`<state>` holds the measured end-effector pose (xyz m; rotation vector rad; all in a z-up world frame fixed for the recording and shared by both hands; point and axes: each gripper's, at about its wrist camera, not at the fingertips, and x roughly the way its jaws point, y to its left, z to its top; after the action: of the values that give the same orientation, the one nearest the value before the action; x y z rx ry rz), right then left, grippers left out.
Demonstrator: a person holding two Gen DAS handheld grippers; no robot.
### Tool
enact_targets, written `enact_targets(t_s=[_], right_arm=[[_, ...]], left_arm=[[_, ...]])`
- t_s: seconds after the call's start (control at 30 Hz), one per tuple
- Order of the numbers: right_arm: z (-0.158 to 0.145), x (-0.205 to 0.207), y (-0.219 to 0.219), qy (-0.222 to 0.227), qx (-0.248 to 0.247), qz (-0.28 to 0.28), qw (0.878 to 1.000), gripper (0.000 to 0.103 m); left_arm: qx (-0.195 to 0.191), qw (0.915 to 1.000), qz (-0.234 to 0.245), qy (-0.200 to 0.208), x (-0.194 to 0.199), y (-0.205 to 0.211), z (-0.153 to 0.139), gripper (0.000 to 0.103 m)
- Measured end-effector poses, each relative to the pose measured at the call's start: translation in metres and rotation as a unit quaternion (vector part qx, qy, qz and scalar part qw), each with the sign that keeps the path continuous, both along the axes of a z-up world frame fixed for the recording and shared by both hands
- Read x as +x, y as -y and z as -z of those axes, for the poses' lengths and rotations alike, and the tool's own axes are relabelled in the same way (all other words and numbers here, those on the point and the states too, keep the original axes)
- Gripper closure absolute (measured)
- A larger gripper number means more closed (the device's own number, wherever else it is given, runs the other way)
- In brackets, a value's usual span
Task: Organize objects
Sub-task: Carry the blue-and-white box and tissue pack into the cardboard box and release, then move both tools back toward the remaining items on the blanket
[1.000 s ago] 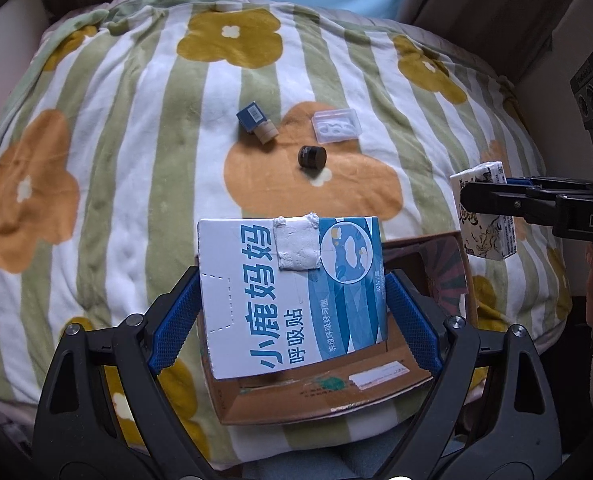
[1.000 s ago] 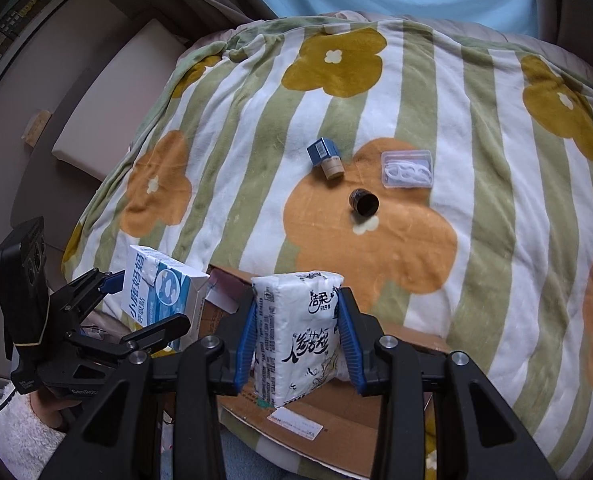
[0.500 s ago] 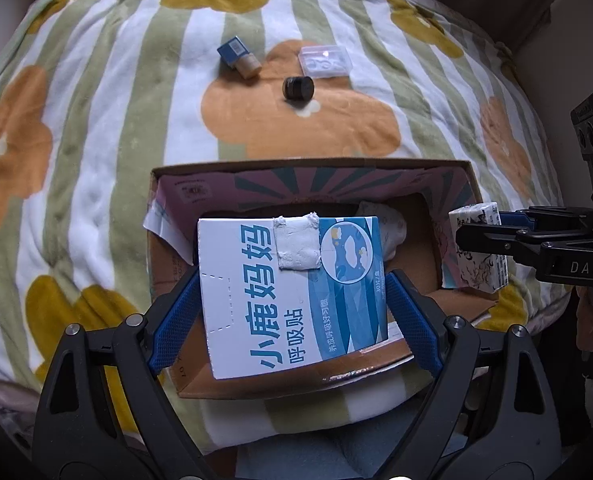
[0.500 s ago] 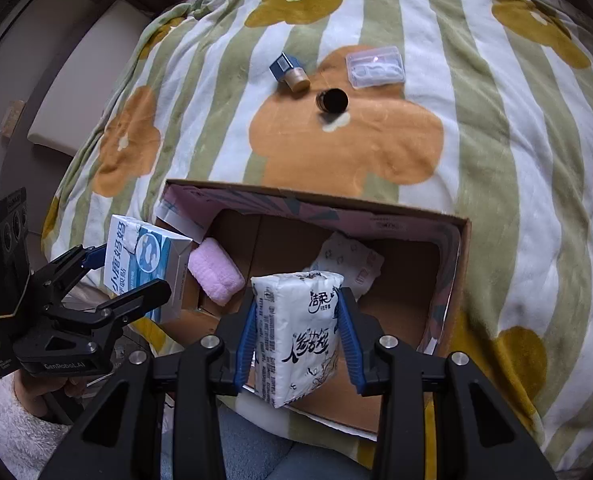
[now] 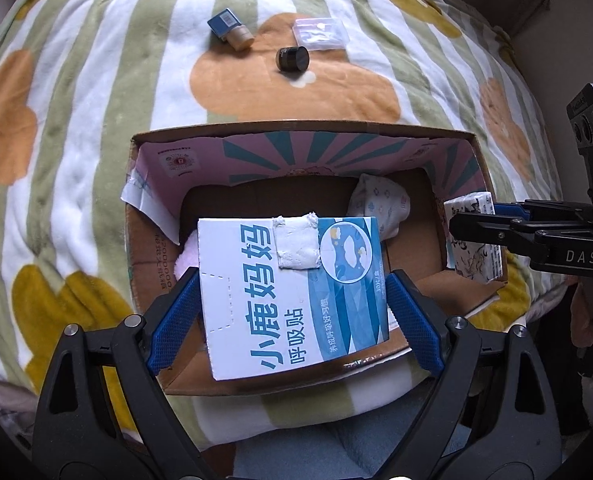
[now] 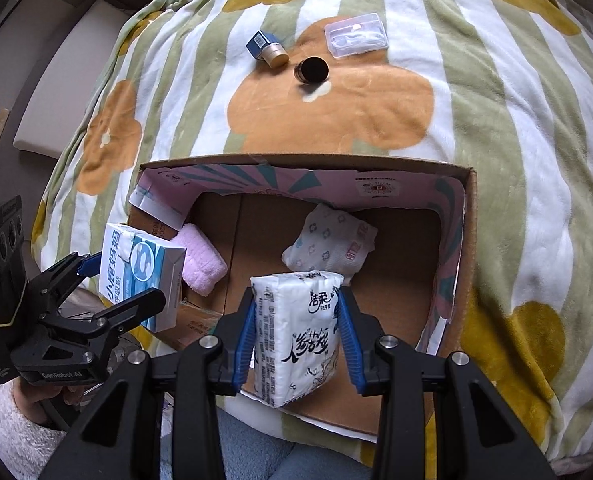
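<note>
Floral blanket [image 6: 496, 128] carries an open carton [image 6: 470, 240]. Left tongs [image 5: 292, 304] grasp a blue box [image 5: 292, 284]; right tongs [image 6: 296, 332] grasp a tissue pack [image 6: 296, 332], both above the carton.

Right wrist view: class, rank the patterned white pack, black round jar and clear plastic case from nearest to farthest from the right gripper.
From the right gripper:
1. Patterned white pack, inside the box.
2. Black round jar, on the blanket beyond the box.
3. Clear plastic case, beyond the jar, rightward.
</note>
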<state>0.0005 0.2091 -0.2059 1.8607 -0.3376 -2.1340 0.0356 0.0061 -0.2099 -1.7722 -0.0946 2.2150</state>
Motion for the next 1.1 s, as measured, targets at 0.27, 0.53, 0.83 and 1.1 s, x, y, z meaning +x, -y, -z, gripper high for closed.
enact_targets(t_s=[0.27, 0.53, 0.83, 1.1], right_arm=[[-0.005, 0.003, -0.014, 0.0, -0.027, 0.063, 0.998, 0.015], [-0.016, 0.004, -0.01, -0.008, -0.006, 0.058, 0.998, 0.015], [-0.037, 0.0, -0.006, -0.026, -0.003, 0.058, 0.998, 0.015], [-0.07, -0.01, 0.0, -0.052, 0.0, 0.058, 0.997, 0.015]], left_arm=[[-0.018, 0.9994, 0.026, -0.014, 0.007, -0.003, -0.011, 0.0], [-0.009, 0.9998, 0.013, -0.01, 0.012, 0.007, -0.018, 0.0], [-0.005, 0.9998, 0.001, -0.019, 0.01, 0.018, -0.04, 0.0], [-0.009, 0.9989, -0.015, -0.043, -0.008, 0.031, -0.072, 0.0]])
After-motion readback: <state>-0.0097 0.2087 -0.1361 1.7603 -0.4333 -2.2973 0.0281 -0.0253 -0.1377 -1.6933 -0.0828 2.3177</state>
